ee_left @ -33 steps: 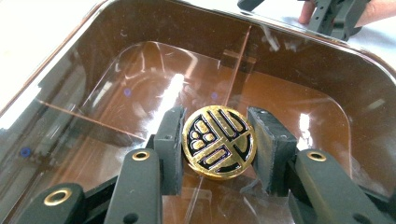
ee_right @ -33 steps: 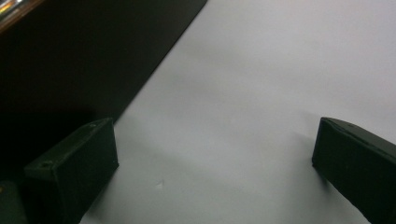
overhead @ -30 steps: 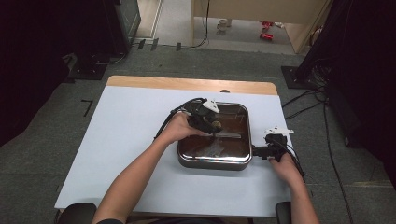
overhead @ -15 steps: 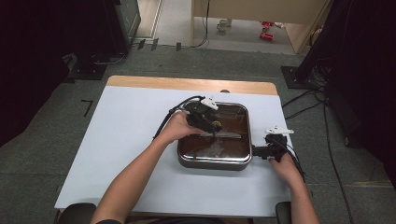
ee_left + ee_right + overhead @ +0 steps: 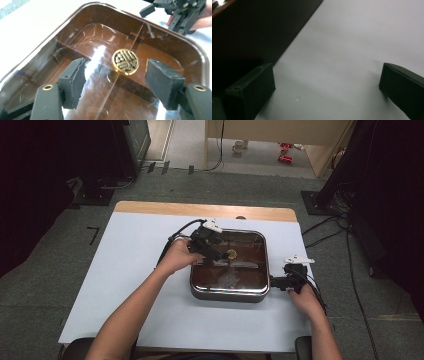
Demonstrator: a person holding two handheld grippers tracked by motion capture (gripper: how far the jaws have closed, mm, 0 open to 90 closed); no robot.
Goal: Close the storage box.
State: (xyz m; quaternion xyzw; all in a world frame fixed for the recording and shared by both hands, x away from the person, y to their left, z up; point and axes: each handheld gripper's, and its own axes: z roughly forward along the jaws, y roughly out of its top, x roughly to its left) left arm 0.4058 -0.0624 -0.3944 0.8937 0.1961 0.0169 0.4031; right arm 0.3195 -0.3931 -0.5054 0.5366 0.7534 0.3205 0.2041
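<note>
A square brown pan (image 5: 228,295) sits on the white table, covered by a tinted glass lid (image 5: 160,52) with a gold knob (image 5: 125,61). My left gripper (image 5: 117,75) hovers just above the lid; its jaws have just been opening, and the knob (image 5: 231,253) lies ahead between the pads without touching them. Seen from above, the left gripper (image 5: 216,249) is over the pan's left half. My right gripper (image 5: 281,281) rests at the pan's right side by its short handle. In its own view the right gripper (image 5: 324,82) stands open over bare table.
The white table (image 5: 125,270) has free room left of and in front of the pan. A wooden strip (image 5: 200,210) runs along the far edge. Cables (image 5: 325,232) trail over the grey floor at the right. The pan's dark side (image 5: 249,32) is close to the right gripper.
The left gripper's jaws have spread apart off the gold knob, and the hand has drawn back and up a little. The right hand has stayed where it was.
</note>
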